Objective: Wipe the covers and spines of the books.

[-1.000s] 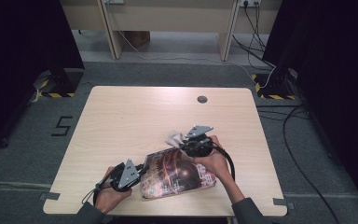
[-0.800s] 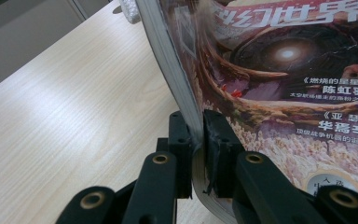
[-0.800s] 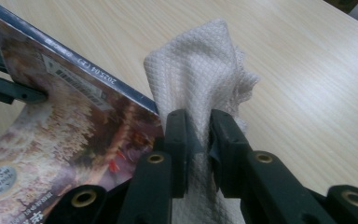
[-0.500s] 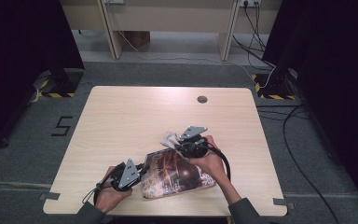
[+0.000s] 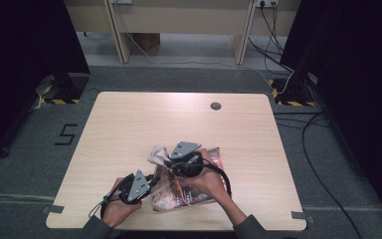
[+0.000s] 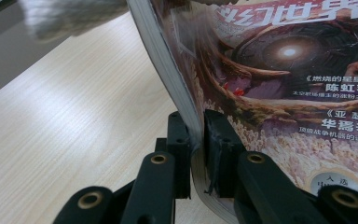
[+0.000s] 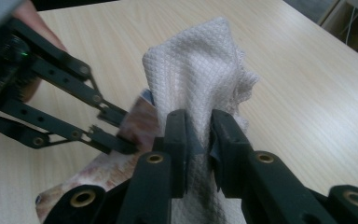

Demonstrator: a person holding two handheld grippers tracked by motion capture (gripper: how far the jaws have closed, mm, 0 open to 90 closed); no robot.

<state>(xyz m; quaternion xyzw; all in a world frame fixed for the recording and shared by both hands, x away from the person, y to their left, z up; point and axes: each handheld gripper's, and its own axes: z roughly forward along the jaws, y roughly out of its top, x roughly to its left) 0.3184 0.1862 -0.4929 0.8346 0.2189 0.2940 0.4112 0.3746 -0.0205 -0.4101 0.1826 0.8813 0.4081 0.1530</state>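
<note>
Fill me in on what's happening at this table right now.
A person works at the light wooden table with a two-jaw gripper in each hand. The left gripper is shut on the edge of a glossy magazine with a dark reddish illustrated cover, lifting that edge off the tabletop. The right gripper is shut on a white waffle-textured cloth, held at the magazine's far left corner. It looks like a wiping job on the cover, though I can't tell whether the cloth touches it.

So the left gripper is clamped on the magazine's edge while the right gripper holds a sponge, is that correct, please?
Not quite: the right gripper holds a white cloth, not a sponge; the right gripper view shows its woven fabric pinched between the jaws. The rest stands: the left gripper is clamped on the magazine's edge.
</note>
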